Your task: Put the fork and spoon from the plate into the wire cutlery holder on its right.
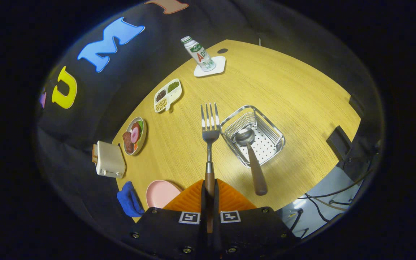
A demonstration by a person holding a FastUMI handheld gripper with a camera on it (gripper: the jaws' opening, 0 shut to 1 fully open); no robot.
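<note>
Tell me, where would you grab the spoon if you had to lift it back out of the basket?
Grab the spoon by its brown handle, coming from the gripper's side. Its bowl lies down inside the wire holder, while the handle sticks out over the rim toward the gripper, which is shut on the fork.

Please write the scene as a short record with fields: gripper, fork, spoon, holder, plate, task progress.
gripper: gripper shut on the fork handle
fork: fork held above the table, tines pointing away, just left of the holder
spoon: spoon already in the holder, bowl inside, handle leaning out over the rim
holder: wire cutlery holder on the wooden table
plate: pink plate near the fingers, nothing seen on it
task progress: spoon placed; fork not yet in
</note>
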